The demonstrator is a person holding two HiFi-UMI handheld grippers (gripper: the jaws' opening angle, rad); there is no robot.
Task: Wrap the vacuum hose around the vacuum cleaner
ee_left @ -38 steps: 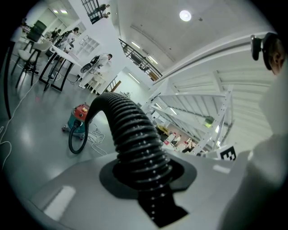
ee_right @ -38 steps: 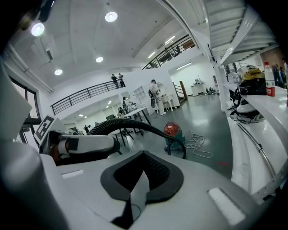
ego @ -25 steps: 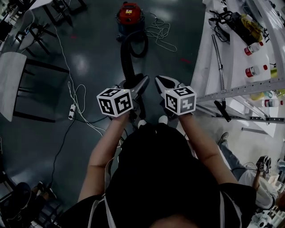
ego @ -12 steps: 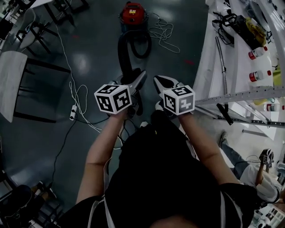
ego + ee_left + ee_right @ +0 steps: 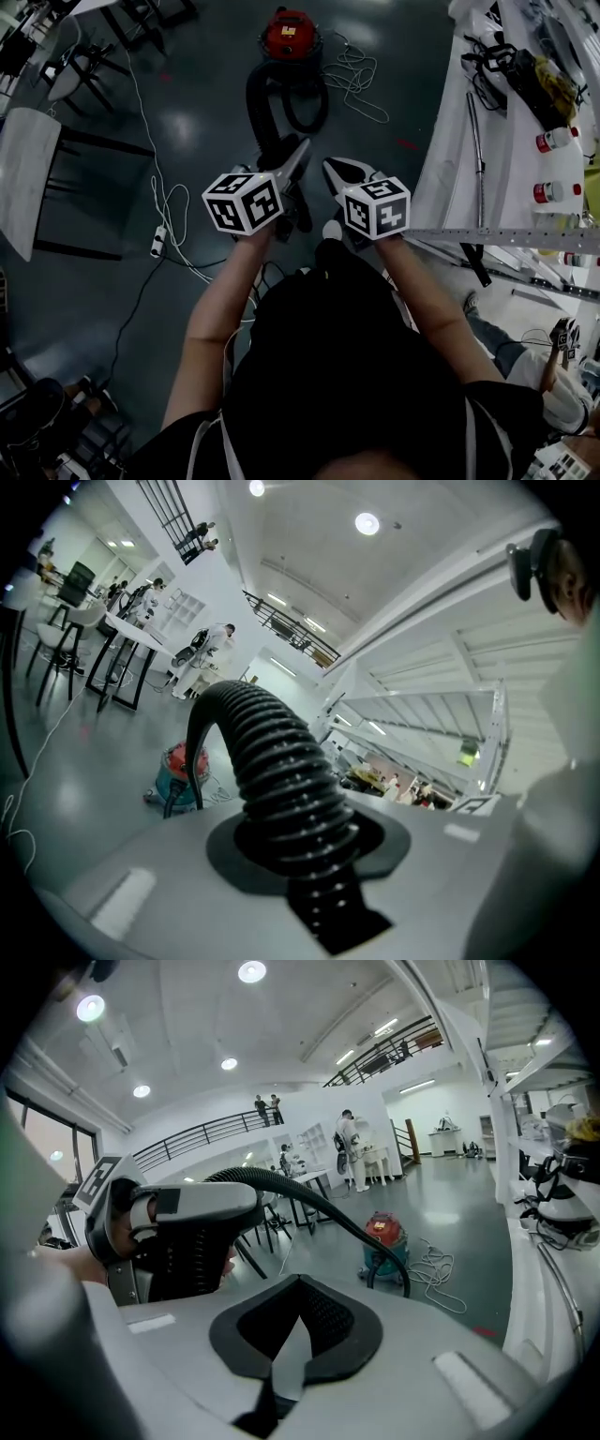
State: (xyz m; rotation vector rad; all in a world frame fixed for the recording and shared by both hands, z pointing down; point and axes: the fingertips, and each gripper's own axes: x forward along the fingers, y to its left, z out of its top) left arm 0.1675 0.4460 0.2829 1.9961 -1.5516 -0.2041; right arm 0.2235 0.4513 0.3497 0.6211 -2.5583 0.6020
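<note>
The head view looks steeply down from above the person's shoulders onto the grey floor point(image 5: 94, 281). A red-lidded canister vacuum cleaner point(image 5: 287, 33) sits at top centre and a white table point(image 5: 448, 141) runs along the right edge.

Each gripper view rides close behind its own jaws and faces out across the hall. In the left gripper view the black ribbed vacuum hose point(image 5: 281, 771) fills the centre. The right gripper view catches the left gripper point(image 5: 234, 1213) at left.

All three views share the vacuum cleaner.

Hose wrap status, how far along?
Done: the hose is picked up off the floor. In hand: the left tool is clamped on its ribbed section; the right tool is shut and empty. Left: all the wrapping. The hose just arcs down to a loop beside the vacuum cleaner, with no turns round its body.
</note>
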